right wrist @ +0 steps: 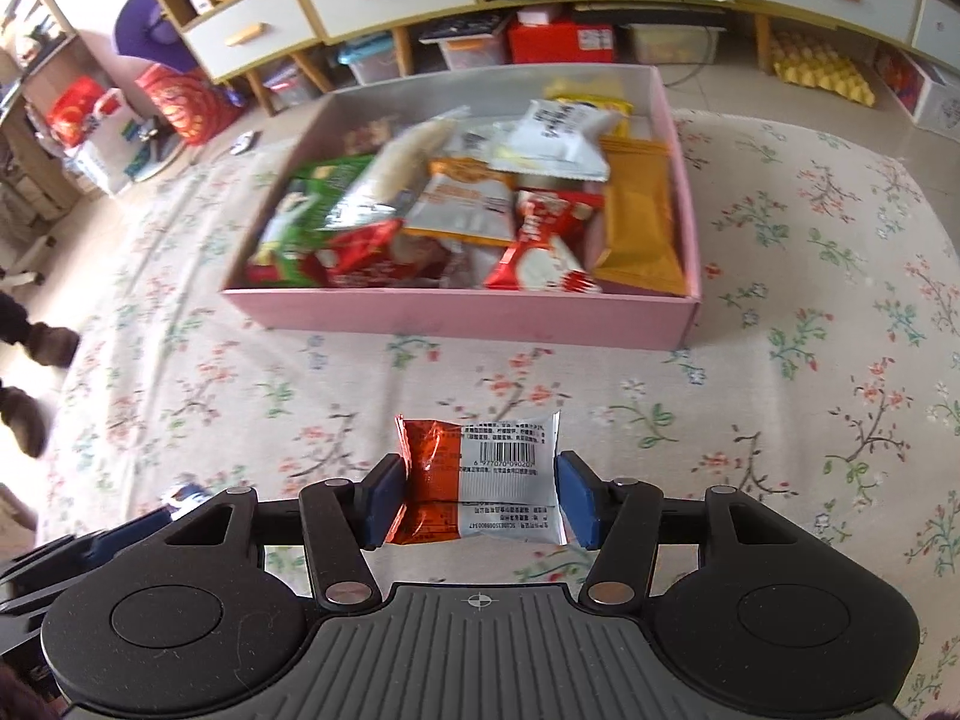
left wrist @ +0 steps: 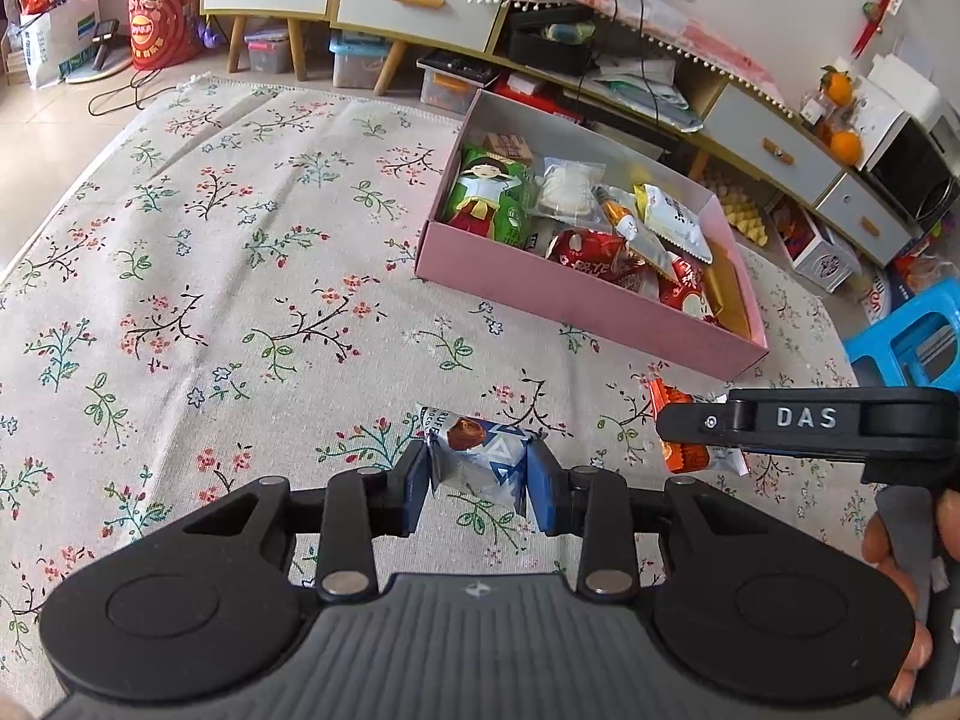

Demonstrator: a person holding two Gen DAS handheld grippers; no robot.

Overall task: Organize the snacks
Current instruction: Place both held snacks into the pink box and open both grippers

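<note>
Each gripper pinches a snack above the floral cloth: the left gripper [left wrist: 478, 483] holds a blue-white packet [left wrist: 480, 456], the right gripper [right wrist: 478, 501] an orange-white packet [right wrist: 480, 468]. The pink box [right wrist: 456, 318] (already crowded) lies ahead; each should clear its near wall, then release over a gap

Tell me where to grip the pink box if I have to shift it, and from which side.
Take the pink box by its near long wall, coming from above with one finger inside and one outside. That wall is bare, straight and thin, and faces the grippers. Snacks crowd just behind it, so slip in shallowly. Both grippers hold packets now, so free one first.
</note>
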